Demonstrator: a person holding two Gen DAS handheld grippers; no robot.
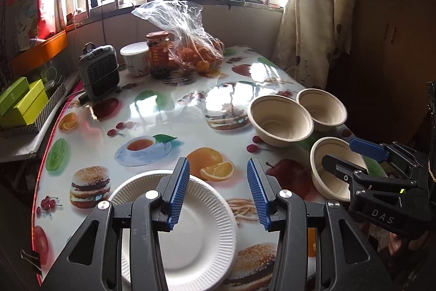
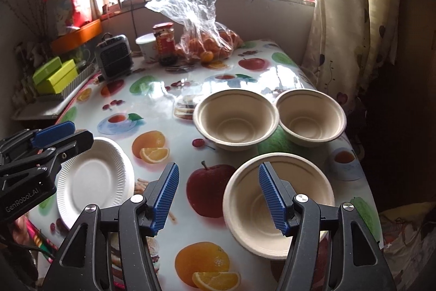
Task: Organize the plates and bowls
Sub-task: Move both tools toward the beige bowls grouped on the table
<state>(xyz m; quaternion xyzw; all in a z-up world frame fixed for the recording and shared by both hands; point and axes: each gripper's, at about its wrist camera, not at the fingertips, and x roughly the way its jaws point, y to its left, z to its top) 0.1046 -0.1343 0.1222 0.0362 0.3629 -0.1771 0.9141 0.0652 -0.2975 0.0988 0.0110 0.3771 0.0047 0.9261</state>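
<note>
Obs, both wrist views.

Surface [image 1: 174, 111]: glossy fruit-print cloth. Near edge, L side: white paper plates [image 1: 190, 220], at least 2 stacked (second rim peeks out under the top one), stack slightly offset. R side: 3 tan pulp bowls, all upright, all single, none nested. Near bowl [image 2: 272, 209] sits apart from the other two; far-left bowl [image 2: 235, 117] and far-right bowl [image 2: 310, 116] stand rim to rim, touching or v. nearly so.

Left hand-held gripper [image 1: 218, 192]: released, jaws apart, nothing between pads. Hangs above the plate stack w/ its left finger over the plate, no contact seen.

Right hand-held gripper [image 2: 218, 198]: also released, empty. Its right finger is seen over the near bowl's inner wall, left finger over bare cloth; jaws straddle the bowl's left rim in view, but not pressing on it. Cannot tell if it is lined up on the rim or merely above it.

Progress (judgement): plates look collected into one pile = that half roughly done, maybe needs squaring up. Bowls = not started, 3 loose. Left to do: nest near bowl into one of the far pair, then combine into one stack; poss. park it beside the plates.

Clutter at far end (bag of oranges [image 1: 196, 45], jar [image 1: 158, 53], small fan heater [image 1: 99, 70]) well clear of work area.
</note>
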